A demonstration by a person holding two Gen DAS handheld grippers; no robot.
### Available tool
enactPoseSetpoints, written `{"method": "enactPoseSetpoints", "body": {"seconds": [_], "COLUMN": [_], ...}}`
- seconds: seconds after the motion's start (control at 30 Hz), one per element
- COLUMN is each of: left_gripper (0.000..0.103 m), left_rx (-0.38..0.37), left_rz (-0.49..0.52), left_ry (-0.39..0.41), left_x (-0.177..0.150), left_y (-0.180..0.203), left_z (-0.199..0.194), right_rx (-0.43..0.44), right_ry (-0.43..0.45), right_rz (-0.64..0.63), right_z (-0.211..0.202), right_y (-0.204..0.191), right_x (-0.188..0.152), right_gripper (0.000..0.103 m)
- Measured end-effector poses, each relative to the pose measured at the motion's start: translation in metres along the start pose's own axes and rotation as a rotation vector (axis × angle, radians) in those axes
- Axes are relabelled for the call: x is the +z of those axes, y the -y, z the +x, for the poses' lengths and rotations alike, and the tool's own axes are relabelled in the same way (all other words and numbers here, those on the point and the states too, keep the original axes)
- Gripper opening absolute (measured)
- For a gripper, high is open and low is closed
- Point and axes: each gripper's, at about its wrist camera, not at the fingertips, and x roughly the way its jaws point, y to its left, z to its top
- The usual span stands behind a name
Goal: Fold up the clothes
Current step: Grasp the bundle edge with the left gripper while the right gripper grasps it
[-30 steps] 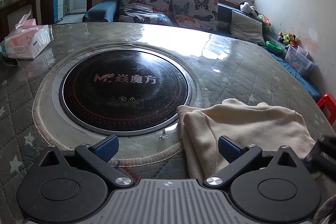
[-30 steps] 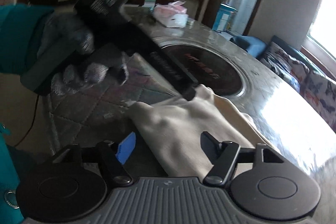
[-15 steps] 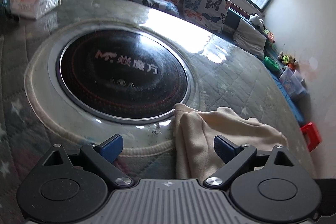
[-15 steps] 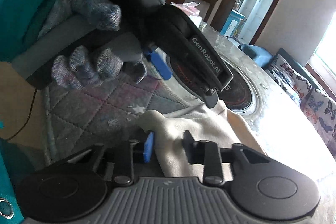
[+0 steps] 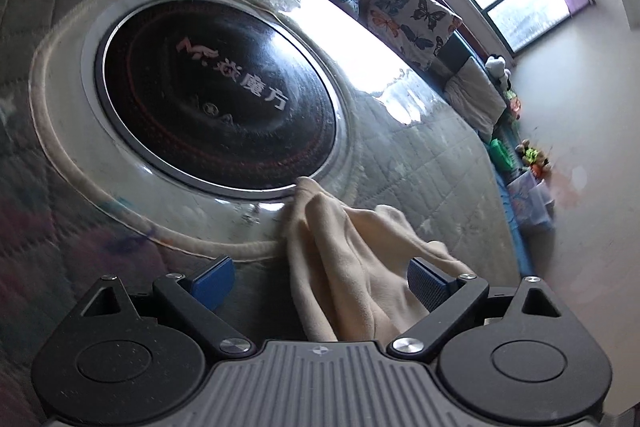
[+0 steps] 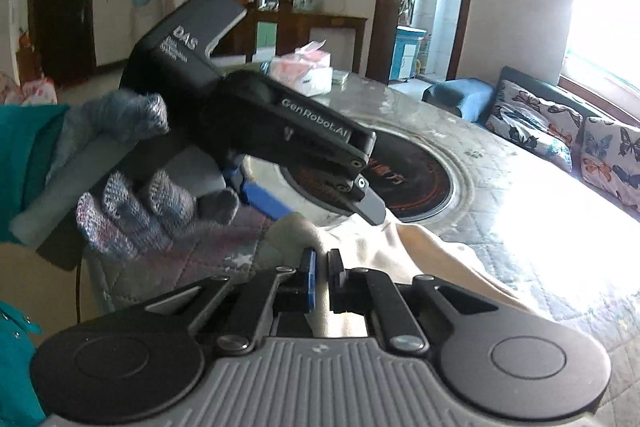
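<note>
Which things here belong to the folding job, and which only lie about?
Belong to the job:
- cream soft cloth garment
- right gripper, shut on its edge
- left gripper, open over it

Only lying about:
- round black glass cooktop
- pink tissue pack
- butterfly-print cushions

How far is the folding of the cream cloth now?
Done: little; the cream cloth lies bunched beside the black round cooktop. In hand: the right tongs have just closed on an edge of it; the left tongs stand open around it. Left: spreading it flat and making every fold.
</note>
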Motion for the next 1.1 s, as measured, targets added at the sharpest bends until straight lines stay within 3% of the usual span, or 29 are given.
{"method": "enactPoseSetpoints", "body": {"seconds": [0.1, 0.2, 0.27, 0.33, 0.37, 0.5, 0.57, 0.63, 0.83, 1.1], "left_gripper": [0.092, 0.075, 0.048, 0.03, 0.026, 0.026, 0.026, 0.026, 0.026, 0.026], "left_rx": [-0.037, -0.071, -0.07, -0.062, -0.065, -0.062, -0.055, -0.045, -0.017, 0.024], "left_rz": [-0.024, -0.029, -0.019, -0.03, -0.025, 0.006, 0.023, 0.051, 0.131, 0.204], "left_ry": [-0.026, -0.064, -0.082, -0.106, -0.107, -0.107, -0.102, -0.097, -0.074, -0.066], "left_x": [0.001, 0.001, 0.001, 0.001, 0.002, 0.003, 0.003, 0.002, 0.0, 0.0], "left_y": [0.002, 0.004, 0.005, 0.004, 0.003, 0.004, 0.006, 0.009, 0.02, 0.03], "left_z": [0.006, 0.013, 0.018, 0.022, 0.023, 0.023, 0.022, 0.022, 0.02, 0.022], "right_rx": [0.006, 0.013, 0.016, 0.026, 0.028, -0.014, -0.062, -0.147, -0.354, -0.405], "right_ry": [0.019, 0.033, 0.039, 0.035, 0.038, 0.053, 0.044, 0.019, -0.025, -0.022], "right_rz": [0.017, 0.032, 0.039, 0.046, 0.054, 0.128, 0.19, 0.253, 0.462, 0.636], "right_z": [-0.008, -0.013, -0.015, -0.017, -0.019, -0.032, -0.038, -0.043, -0.059, -0.057], "right_y": [0.001, 0.001, 0.002, 0.004, 0.006, 0.024, 0.042, 0.064, 0.132, 0.172], "right_x": [-0.005, -0.008, -0.01, -0.013, -0.014, -0.023, -0.032, -0.044, -0.085, -0.122], "right_gripper": [0.005, 0.005, 0.005, 0.005, 0.007, 0.022, 0.034, 0.04, 0.044, 0.045]}}
